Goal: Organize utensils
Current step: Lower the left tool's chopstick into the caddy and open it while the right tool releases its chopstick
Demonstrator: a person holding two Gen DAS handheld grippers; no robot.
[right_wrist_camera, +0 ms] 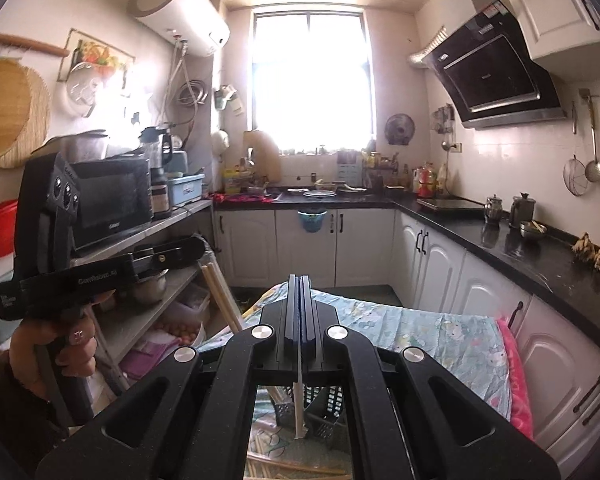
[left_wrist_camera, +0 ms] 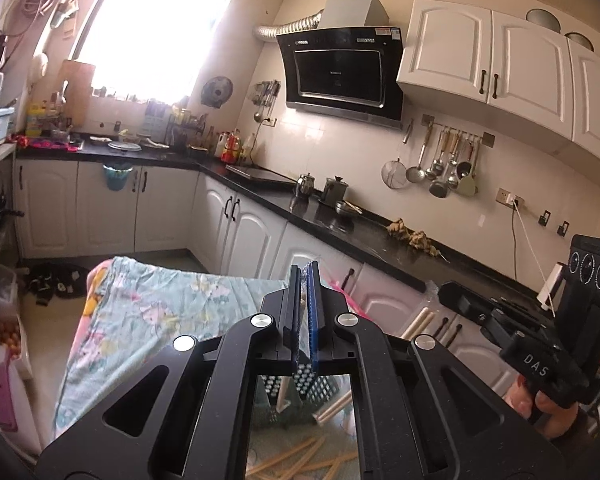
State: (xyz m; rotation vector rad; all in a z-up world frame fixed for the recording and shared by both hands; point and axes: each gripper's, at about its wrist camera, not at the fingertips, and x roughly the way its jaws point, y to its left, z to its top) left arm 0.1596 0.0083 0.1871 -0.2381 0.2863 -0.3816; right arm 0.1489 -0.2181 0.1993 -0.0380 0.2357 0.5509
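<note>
Currently held chopsticks: chopstick pair [right_wrist_camera: 222,300] pinched at the tip of the left claw [left_wrist_camera: 305,268], slanting downward; pale chopstick [right_wrist_camera: 299,404] clamped in the right claw [right_wrist_camera: 299,280], hanging down beneath it.
Left claw: pressed narrow on the chopstick pair, blue pads together, raised above the tabletop.
Right claw: pressed narrow on the pale chopstick, likewise raised above the tabletop.
Loose chopsticks [left_wrist_camera: 292,456]: scattered flat and crossing on the cloth, below both claws, just beside the basket.
Basket [left_wrist_camera: 300,396]: dark perforated holder, standing on the cloth under the claws, divided inside.
Tabletop [right_wrist_camera: 440,332]: draped with a pale floral cloth, pink edge on the counter side.
Hands: left hand [right_wrist_camera: 60,344] and right hand [left_wrist_camera: 552,412] wrapped around the handles.
Surroundings: black kitchen counter [left_wrist_camera: 340,224] along the wall, range hood [left_wrist_camera: 340,72] above.
</note>
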